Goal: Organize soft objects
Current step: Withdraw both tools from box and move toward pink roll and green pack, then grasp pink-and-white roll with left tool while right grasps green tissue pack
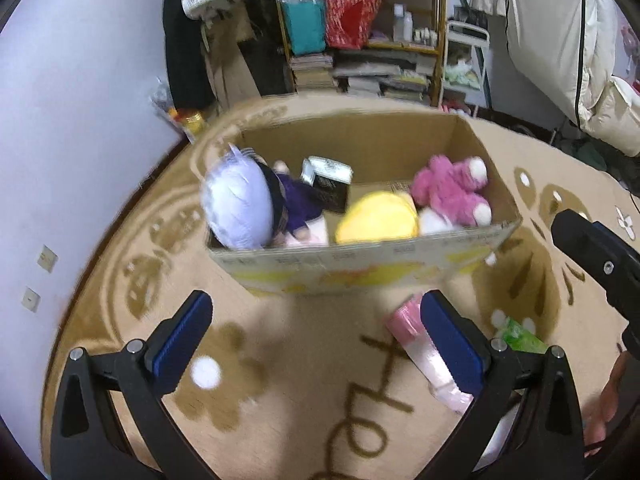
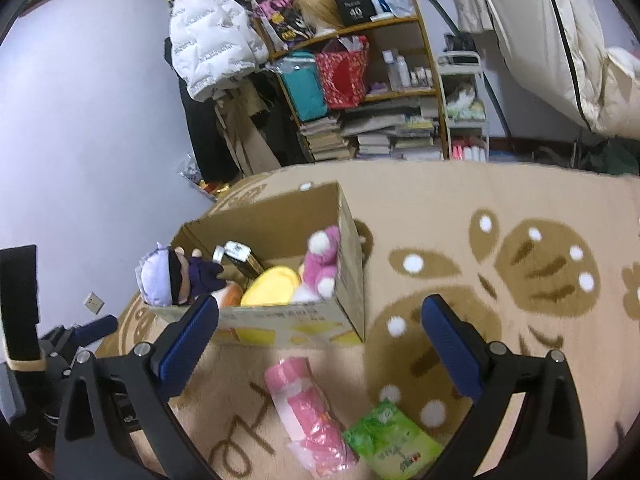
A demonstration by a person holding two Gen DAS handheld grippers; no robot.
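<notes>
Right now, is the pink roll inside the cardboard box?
No. The pink roll lies on the rug in front of the cardboard box, beside a green packet.

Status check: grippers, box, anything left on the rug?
Left gripper open, empty. Right gripper open, empty. Box holds the plush toys. Pink roll and green pack lie on rug, in front of box; nothing blocking.

Orange toy half-hidden behind yellow plush

Pink plush, yellow plush, lavender-haired doll; tan flower-patterned rug; pink roll.
</notes>
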